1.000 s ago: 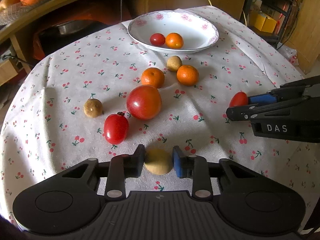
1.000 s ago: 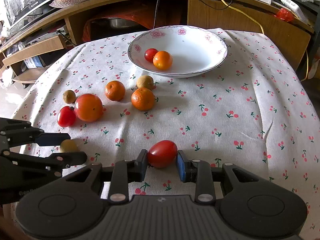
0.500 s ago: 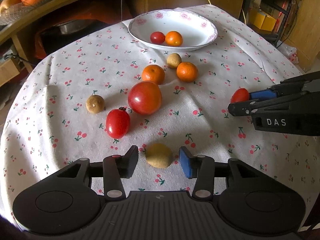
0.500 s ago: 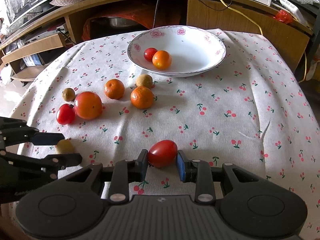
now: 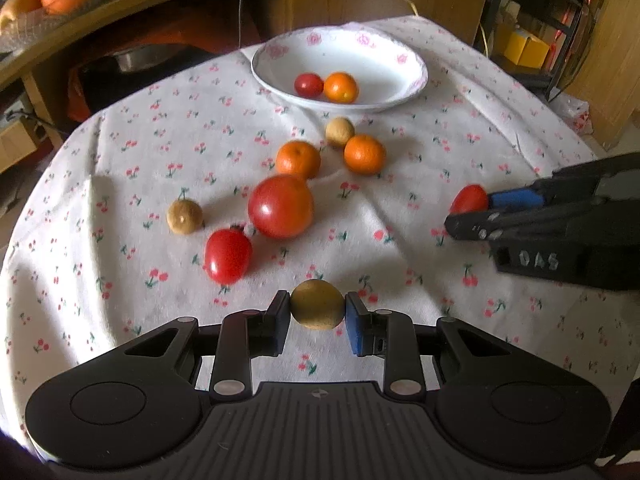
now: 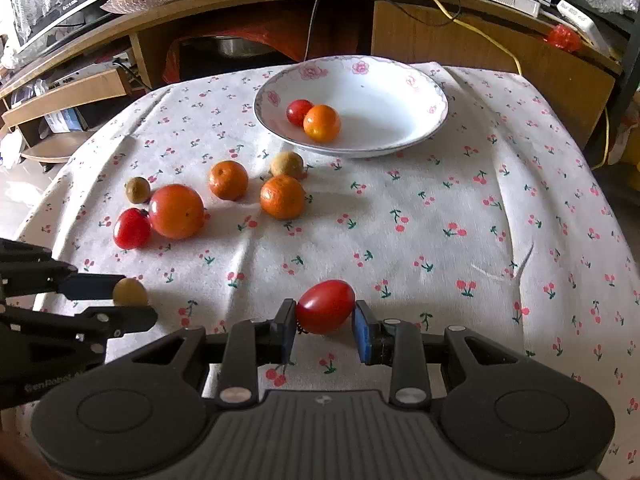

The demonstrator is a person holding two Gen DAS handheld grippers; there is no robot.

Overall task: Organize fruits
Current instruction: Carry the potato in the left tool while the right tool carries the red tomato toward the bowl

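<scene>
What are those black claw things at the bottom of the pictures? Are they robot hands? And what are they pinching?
They aren't robot hands. A person holds one hand-held gripper in each hand, like big tongs, and a small camera on each looks forward along its two fingers. So one picture is from the left tongs and one from the right.

The left hand-held gripper pinches a small brown fruit. The right hand-held gripper pinches a small red tomato.

On the cherry-print tablecloth lie a big tomato, two oranges, two more brown fruits and another small tomato. The white bowl already has a small tomato and an orange in it.
</scene>
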